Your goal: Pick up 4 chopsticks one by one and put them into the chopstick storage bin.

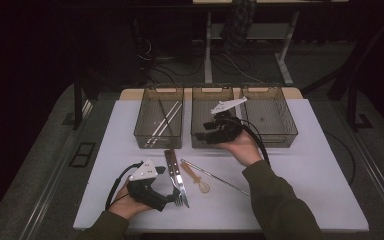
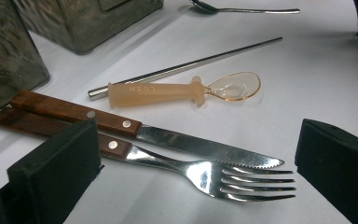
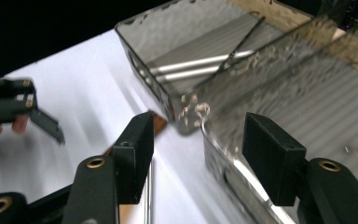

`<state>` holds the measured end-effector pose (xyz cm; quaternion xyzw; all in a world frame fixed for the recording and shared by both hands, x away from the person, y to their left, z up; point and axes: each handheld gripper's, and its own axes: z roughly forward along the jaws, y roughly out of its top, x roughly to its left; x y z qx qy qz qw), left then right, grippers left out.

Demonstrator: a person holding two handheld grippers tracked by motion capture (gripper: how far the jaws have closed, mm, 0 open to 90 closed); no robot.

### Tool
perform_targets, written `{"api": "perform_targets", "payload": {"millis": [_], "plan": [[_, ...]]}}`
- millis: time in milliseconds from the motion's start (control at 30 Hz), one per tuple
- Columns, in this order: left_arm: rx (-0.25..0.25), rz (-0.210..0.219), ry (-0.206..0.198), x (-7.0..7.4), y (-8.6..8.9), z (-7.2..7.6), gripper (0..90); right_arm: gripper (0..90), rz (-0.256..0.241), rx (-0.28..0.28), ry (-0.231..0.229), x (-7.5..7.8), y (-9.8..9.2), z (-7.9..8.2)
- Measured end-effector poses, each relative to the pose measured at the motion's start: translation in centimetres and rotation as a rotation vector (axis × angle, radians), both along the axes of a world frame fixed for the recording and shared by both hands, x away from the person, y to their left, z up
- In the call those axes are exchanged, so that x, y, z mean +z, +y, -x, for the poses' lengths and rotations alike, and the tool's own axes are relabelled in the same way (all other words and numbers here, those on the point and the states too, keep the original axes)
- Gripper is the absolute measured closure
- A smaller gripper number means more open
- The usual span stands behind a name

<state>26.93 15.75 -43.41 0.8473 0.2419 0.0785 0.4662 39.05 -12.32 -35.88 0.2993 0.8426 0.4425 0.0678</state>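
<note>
Lower centre of the high view: the left gripper [image 1: 176, 198], jaws spread and empty, is poised at the fork [image 2: 200, 173]; the touching knife [image 2: 144, 135] could be dragged along. The right gripper [image 1: 206, 135], also spread and empty, is held at the middle bin [image 1: 200, 97].

fork [image 2: 214, 175]: glossy metal, wood handle | spoon [image 2: 186, 89]: translucent plastic | table [image 2: 307, 70]: matt white

Your left tongs [image 2: 196, 177]: black jaws, grey-white top plate. Fork [image 2: 205, 175] and knife [image 2: 140, 133] before you: silver steel, brown wooden handles with rivets. Small spoon [image 2: 186, 89]: translucent amber-peach. Chopstick [image 2: 186, 67]: silver. Table [image 1: 320, 175]: white. Bins [image 1: 158, 125]: smoky grey, see-through.
</note>
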Motion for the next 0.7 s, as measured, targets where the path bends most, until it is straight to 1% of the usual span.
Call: {"api": "perform_targets", "payload": {"millis": [67, 200, 300, 333, 533, 600, 700], "plan": [[0.002, -0.002, -0.002, 0.0, 0.0, 0.0, 0.0, 46.0, 0.008, 0.004, 0.002, -0.3, -0.7, 0.5], [0.009, -0.004, -0.001, -0.1, 0.0, 0.0, 0.0, 49.4, 0.053, 0.008, 0.000, -1.1, -1.7, 1.8], [0.010, -0.004, 0.000, -0.1, 0.0, 0.0, 0.0, 53.0, 0.075, 0.013, 0.010, -1.7, -2.5, 2.5], [0.011, -0.003, 0.001, -0.1, 0.0, -0.1, 0.0, 54.3, 0.080, 0.014, 0.016, -1.8, -2.7, 2.8], [0.011, -0.001, 0.001, -0.1, 0.1, -0.1, 0.0, 62.0, 0.110, 0.040, 0.017, -3.1, -3.7, 4.7], [0.010, -0.001, 0.001, -0.2, 0.1, -0.1, 0.0, 63.3, 0.118, 0.049, 0.019, -3.6, -3.9, 5.3], [0.009, -0.003, 0.001, -0.2, 0.1, -0.1, 0.0, 66.8, 0.116, 0.054, 0.025, -4.4, -4.2, 6.1]]}}
